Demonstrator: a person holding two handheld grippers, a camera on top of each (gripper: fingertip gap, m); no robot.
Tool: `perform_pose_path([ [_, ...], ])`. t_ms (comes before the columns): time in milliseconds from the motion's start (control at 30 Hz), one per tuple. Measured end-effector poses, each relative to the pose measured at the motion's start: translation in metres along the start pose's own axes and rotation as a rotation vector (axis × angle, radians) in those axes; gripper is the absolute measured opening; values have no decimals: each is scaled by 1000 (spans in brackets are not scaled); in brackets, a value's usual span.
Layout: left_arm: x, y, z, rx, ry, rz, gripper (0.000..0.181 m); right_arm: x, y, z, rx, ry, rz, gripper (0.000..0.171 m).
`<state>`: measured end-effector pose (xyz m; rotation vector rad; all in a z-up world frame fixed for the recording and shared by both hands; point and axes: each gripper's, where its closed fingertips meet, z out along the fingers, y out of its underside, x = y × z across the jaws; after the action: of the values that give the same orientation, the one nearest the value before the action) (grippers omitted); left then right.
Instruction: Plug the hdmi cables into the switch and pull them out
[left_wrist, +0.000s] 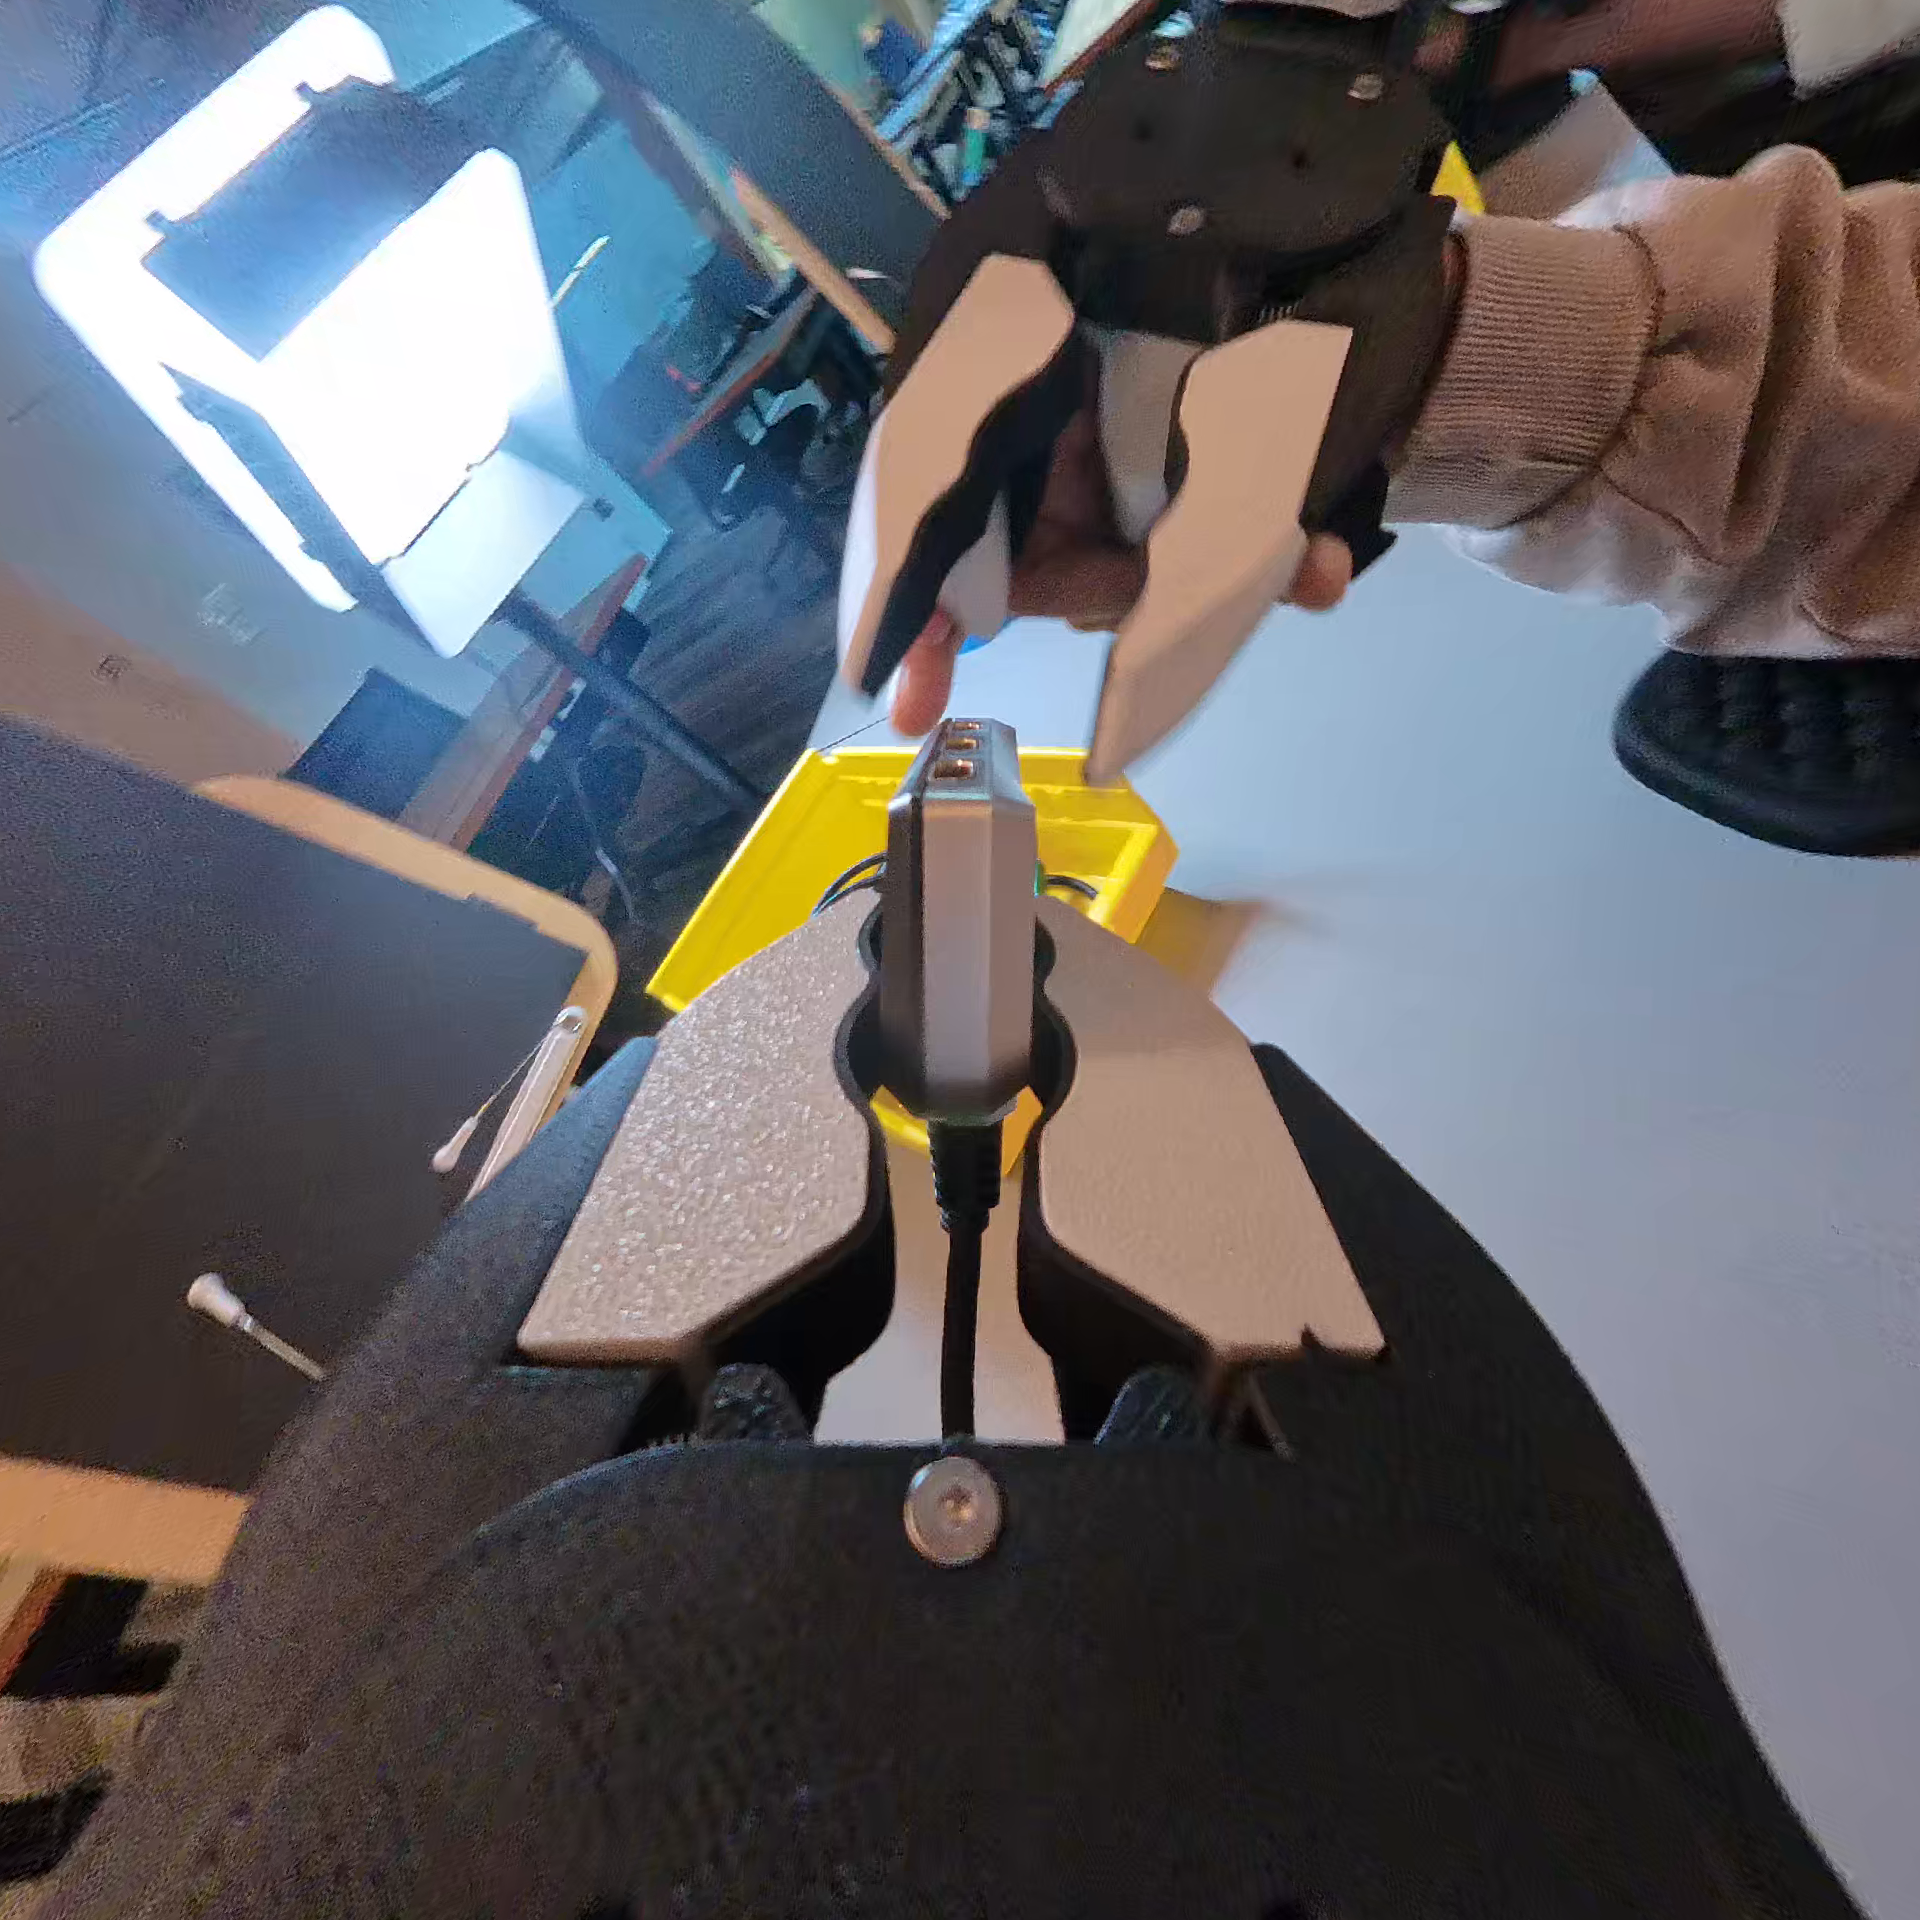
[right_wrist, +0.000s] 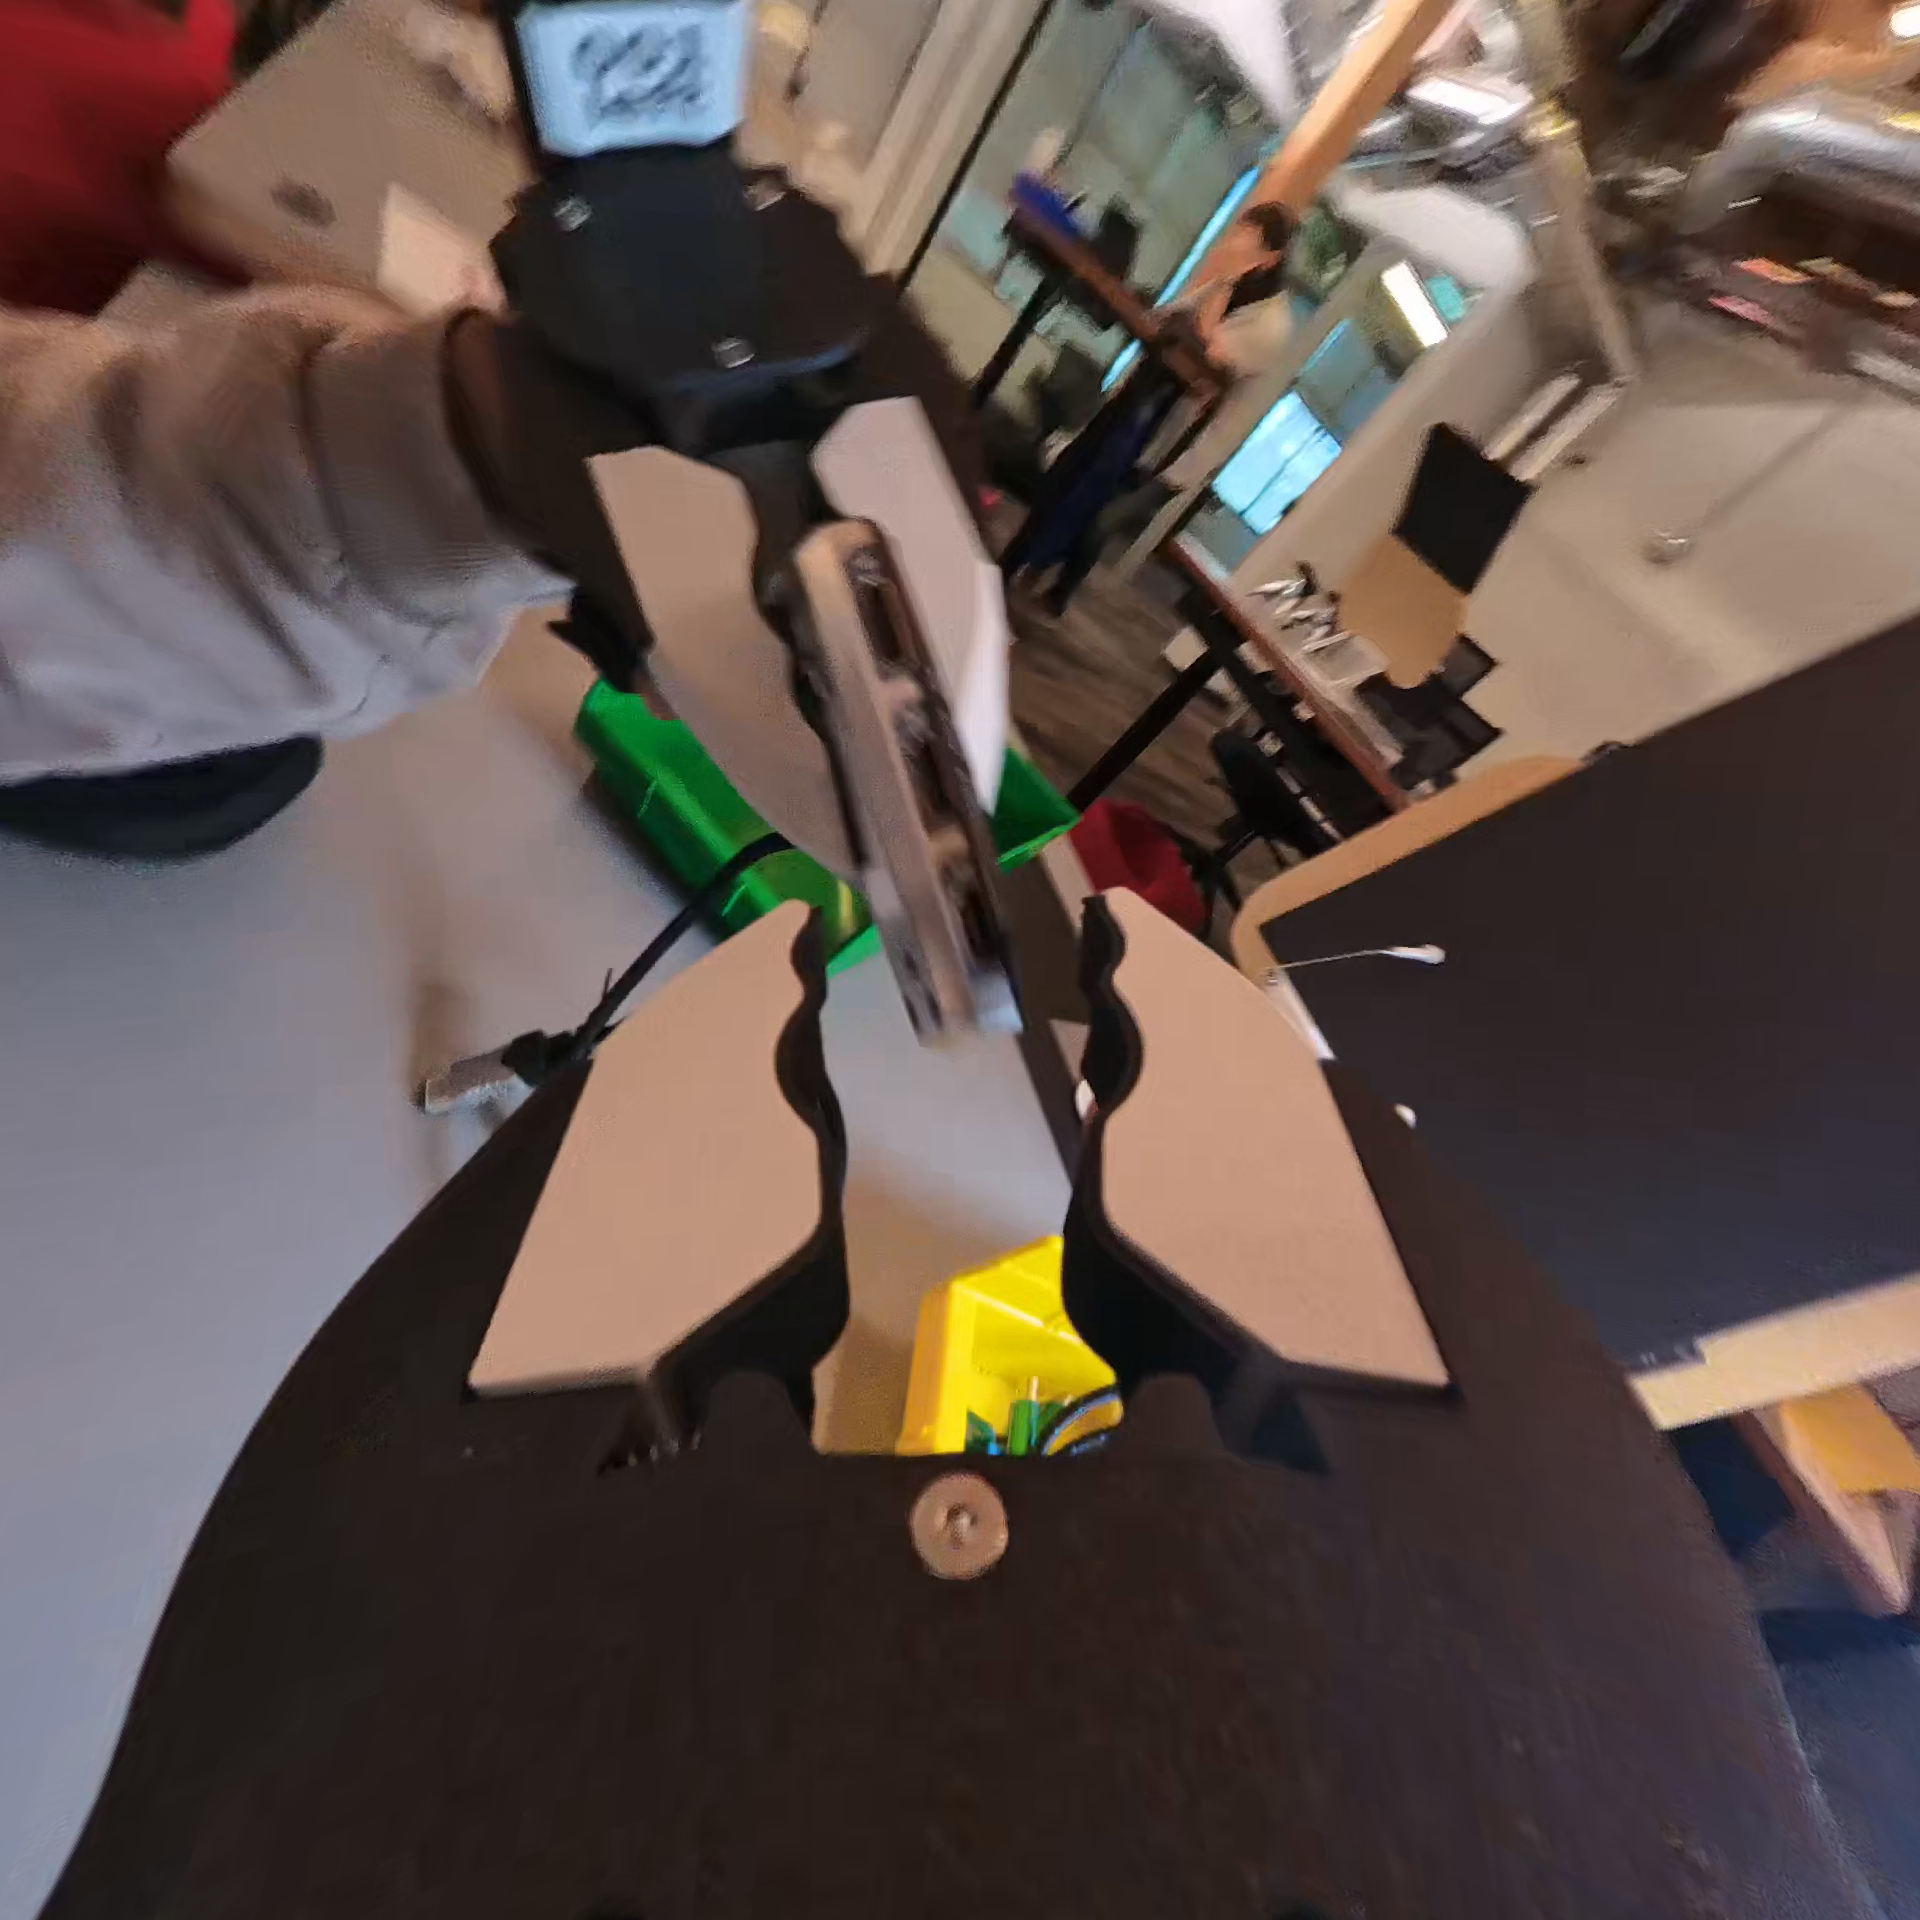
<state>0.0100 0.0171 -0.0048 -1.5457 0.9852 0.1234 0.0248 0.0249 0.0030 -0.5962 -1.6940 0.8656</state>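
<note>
A grey HDMI switch (left_wrist: 961, 935), its row of ports facing away and its black cable (left_wrist: 958, 1288) trailing back, is clamped upright in the left gripper (left_wrist: 956, 956) above a yellow bin (left_wrist: 1101, 831) on the white table (left_wrist: 1507, 1039). Beyond it, the right gripper (left_wrist: 987, 727) hangs spread open and empty just past the ports. A green bin (right_wrist: 675, 790) sits farther left.
</note>
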Motion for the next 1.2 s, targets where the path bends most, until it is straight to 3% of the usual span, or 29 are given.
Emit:
perform_pose_path([
  [33,10,-2,5,-5,27,27,22,-12,3,7,-49,-25,-51,50],
  [200,25,2,13,-40,75,73,24,-21,18,9,-186,-30,-232,25],
  [333,-7,2,-7,13,-28,-13,28,5,6,-13,-197,53,-264,22],
  [500,-62,-17,-58,276,-198,-229,32,95,-23,-40,-328,235,-373,22],
  [600,-73,-20,-73,323,-247,-254,33,165,-33,-50,-444,363,-428,22],
  [700,-73,-20,-76,311,-262,-245,33,221,-19,-61,-564,488,-454,22],
  [800,-73,-17,-76,298,-262,-236,34,249,25,-65,-653,580,-465,22],
  [867,-74,-16,-77,291,-263,-236,34,246,78,-62,-717,564,-419,21],
  [1000,-75,-12,-77,276,-268,-238,34,211,181,-44,-734,424,-99,22],
  [1200,-76,-2,-67,245,-257,-256,34,222,270,-44,-774,492,188,22],
])
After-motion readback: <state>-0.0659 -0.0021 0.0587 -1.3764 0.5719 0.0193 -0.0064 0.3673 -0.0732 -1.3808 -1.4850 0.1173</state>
